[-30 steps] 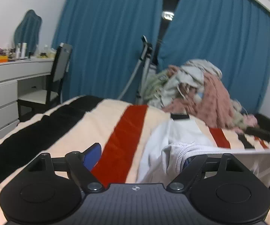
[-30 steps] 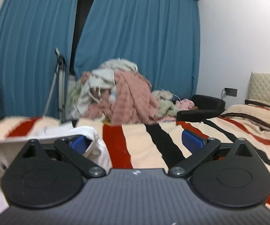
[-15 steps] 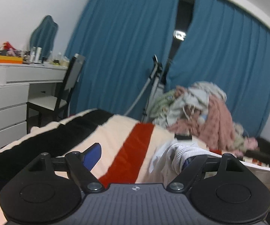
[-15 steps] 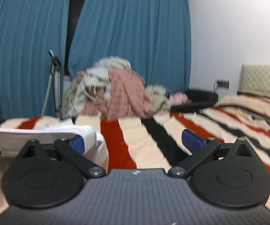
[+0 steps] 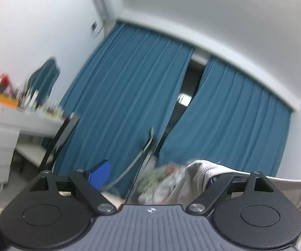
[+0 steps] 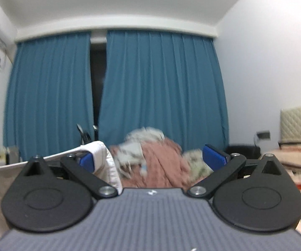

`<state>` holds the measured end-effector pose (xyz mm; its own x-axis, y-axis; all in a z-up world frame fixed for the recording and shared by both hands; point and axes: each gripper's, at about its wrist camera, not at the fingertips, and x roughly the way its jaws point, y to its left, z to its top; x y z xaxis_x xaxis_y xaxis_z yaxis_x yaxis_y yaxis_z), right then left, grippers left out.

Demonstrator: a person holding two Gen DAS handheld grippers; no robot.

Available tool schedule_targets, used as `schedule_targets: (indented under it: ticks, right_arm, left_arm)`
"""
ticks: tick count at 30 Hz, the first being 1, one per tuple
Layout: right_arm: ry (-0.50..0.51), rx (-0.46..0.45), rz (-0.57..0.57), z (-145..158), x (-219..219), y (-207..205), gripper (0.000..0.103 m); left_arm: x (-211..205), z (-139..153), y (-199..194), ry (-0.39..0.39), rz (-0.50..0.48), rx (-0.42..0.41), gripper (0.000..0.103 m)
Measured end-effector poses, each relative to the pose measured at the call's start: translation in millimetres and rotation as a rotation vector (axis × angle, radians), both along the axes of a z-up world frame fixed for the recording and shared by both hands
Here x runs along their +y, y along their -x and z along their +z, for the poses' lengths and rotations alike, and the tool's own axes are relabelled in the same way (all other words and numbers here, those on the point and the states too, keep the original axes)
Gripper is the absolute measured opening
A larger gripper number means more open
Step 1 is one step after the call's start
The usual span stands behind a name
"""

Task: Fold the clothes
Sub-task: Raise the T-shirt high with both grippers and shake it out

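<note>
A white garment with a ribbed hem (image 5: 196,171) hangs stretched between my two grippers, off the bed. In the left wrist view it is draped over the right finger of my left gripper (image 5: 154,177). Those jaws stand wide and are opening, with only the hem's edge inside the gap and no pad pressing on it. In the right wrist view the same garment (image 6: 105,156) is hooked over the left finger of my right gripper (image 6: 150,159), which is also wide open. A pile of unfolded clothes (image 6: 161,163), pink and pale, lies beyond, in front of the curtains.
Blue curtains (image 6: 161,87) fill the far wall. A white dresser (image 5: 1,129) and a dark chair (image 5: 60,138) stand at the left, blurred. A leaning pole (image 5: 144,150) stands by the curtain gap. The striped bed cover (image 6: 297,163) and a quilted headboard (image 6: 299,123) are at the right.
Both grippers rose and tipped upward, lifting the white garment off the striped bed. The bed has dropped almost out of the left view, and ceiling now shows in both.
</note>
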<state>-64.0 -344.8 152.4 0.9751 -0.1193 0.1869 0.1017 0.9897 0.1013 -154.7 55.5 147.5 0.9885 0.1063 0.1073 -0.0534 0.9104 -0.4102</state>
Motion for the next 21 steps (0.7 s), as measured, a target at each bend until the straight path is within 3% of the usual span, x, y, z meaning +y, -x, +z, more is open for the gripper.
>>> schedule_targets:
  ticks: [3,8,13,16,21]
  right_arm:
    - [0.0,-0.055,0.028,71.1,-6.9,11.1,0.103]
    - [0.02,-0.149,0.02,182.8,-14.5,26.9,0.103]
    - [0.13,-0.208,-0.038,254.3,-15.3,20.7,0.103]
    - [0.142,-0.189,-0.05,272.4,-25.6,-4.7,0.103]
    - [0.112,-0.058,-0.055,240.0,-41.1,-81.6,0.103]
  left_arm:
    - [-6.2,72.4,11.6,-0.038,0.026,-0.047,0.087]
    - [-9.6,207.3,17.8,-0.093,-0.01,-0.116,0.089]
    - [-21.2,301.1,2.4,-0.15,0.002,-0.142,0.094]
    - [-35.6,323.7,-26.6,-0.185,0.016,-0.141,0.098]
    - [-57.7,292.5,-111.0,-0.21,-0.011,-0.049,0.099]
